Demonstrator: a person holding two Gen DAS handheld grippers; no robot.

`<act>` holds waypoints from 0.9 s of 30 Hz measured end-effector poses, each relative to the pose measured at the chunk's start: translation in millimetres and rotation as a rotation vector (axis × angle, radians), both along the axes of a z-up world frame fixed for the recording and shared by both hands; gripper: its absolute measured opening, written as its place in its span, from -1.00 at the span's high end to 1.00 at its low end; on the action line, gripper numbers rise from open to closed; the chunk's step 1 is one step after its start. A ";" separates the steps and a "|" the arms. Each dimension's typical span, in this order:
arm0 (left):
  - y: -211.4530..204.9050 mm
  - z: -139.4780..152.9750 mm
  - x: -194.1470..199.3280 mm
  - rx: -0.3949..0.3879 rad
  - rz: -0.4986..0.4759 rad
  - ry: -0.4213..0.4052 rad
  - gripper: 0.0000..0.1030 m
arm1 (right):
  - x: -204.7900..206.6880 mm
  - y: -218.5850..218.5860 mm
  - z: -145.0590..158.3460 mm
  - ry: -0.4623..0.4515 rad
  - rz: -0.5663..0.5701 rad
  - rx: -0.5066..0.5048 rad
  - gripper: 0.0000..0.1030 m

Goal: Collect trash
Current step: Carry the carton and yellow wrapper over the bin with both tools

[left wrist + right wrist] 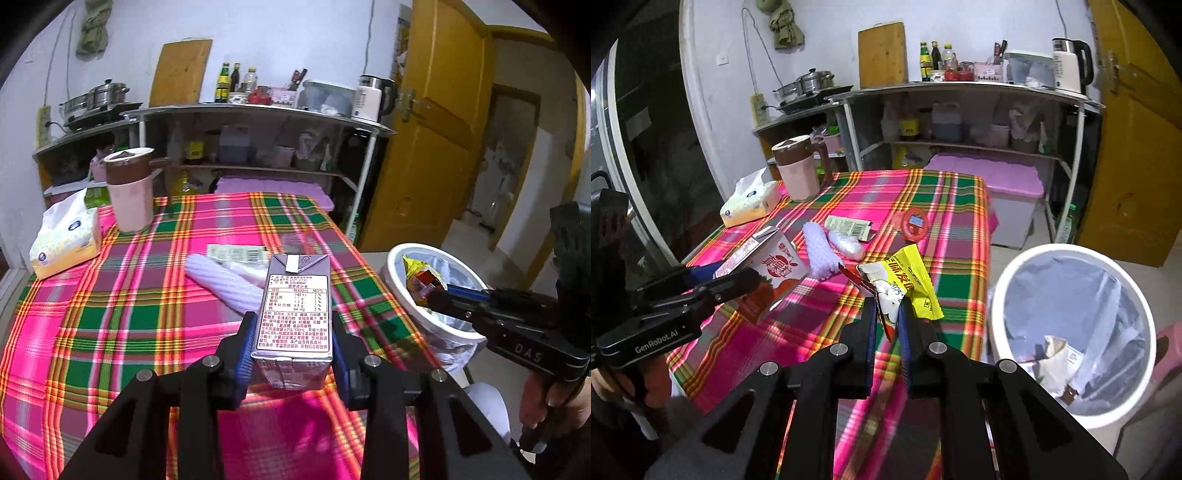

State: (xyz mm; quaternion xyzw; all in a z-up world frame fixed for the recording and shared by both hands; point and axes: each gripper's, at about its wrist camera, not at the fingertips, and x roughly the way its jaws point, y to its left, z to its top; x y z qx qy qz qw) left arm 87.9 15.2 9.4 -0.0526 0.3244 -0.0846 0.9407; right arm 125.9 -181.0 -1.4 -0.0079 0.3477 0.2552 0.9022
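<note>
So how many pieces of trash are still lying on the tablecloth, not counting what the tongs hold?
4: a white foam net sleeve, a clear wrapper beside it, a flat barcoded packet behind them, and a red round lid farther right. Smaller scraps may be hidden.

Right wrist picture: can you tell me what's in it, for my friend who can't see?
The right tongs pinch a yellow snack wrapper above a pink-and-green plaid tablecloth, with a white trash bin at the table's right. On the left, the left tongs hold a drink carton; more litter, a tissue pack and a pink jug sit on the table.
</note>
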 end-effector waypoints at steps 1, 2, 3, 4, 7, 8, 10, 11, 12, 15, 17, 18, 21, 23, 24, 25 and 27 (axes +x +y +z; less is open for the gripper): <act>-3.1 1.1 -0.5 0.000 -0.005 -0.001 0.28 | -1.7 -3.3 0.6 -0.001 -0.006 0.002 0.77; -7.0 2.5 -1.3 0.001 -0.011 -0.003 0.28 | -2.8 -6.3 1.0 -0.001 -0.011 0.004 0.77; -10.3 3.8 -1.9 0.002 -0.016 -0.005 0.28 | -4.3 -9.6 1.4 -0.002 -0.017 0.006 0.77; -12.7 5.0 -2.2 0.003 -0.020 -0.007 0.28 | -6.1 -13.4 1.8 -0.003 -0.023 0.009 0.77; -21.1 7.9 -2.9 0.004 -0.033 -0.013 0.28 | -9.6 -22.9 3.2 -0.008 -0.040 0.014 0.77; -23.9 8.3 -2.6 0.004 -0.039 -0.013 0.28 | -10.6 -25.8 3.5 -0.010 -0.046 0.016 0.77; -29.9 8.7 -2.0 0.005 -0.047 -0.013 0.28 | -12.5 -30.5 3.6 -0.011 -0.056 0.018 0.77; -32.7 8.6 -1.6 0.005 -0.052 -0.012 0.28 | -13.4 -33.8 3.4 -0.012 -0.062 0.020 0.77; -36.5 8.2 -0.6 0.004 -0.058 -0.009 0.28 | -13.7 -35.5 3.3 -0.012 -0.066 0.020 0.77; -44.1 7.0 1.6 0.003 -0.072 -0.005 0.28 | -14.8 -43.7 1.9 -0.009 -0.084 0.022 0.77; -50.4 6.3 4.3 0.002 -0.083 -0.002 0.28 | -14.3 -49.6 0.2 -0.006 -0.098 0.022 0.77; -53.5 5.7 6.1 0.000 -0.089 -0.001 0.28 | -13.7 -52.3 0.4 -0.005 -0.103 0.023 0.77; -62.2 4.1 11.9 0.001 -0.103 0.004 0.28 | -12.7 -61.4 -1.4 0.000 -0.120 0.025 0.77; -67.2 3.0 15.2 0.001 -0.114 0.008 0.28 | -11.4 -67.1 -3.2 0.004 -0.133 0.026 0.77; -70.0 2.2 17.2 0.001 -0.120 0.009 0.28 | -10.9 -69.9 -3.5 0.005 -0.139 0.027 0.77; -71.8 1.3 18.8 0.001 -0.125 0.010 0.28 | -10.1 -72.6 -4.3 0.007 -0.145 0.028 0.77; -77.9 0.2 23.3 0.003 -0.137 0.013 0.28 | -8.7 -78.1 -5.6 0.010 -0.156 0.029 0.77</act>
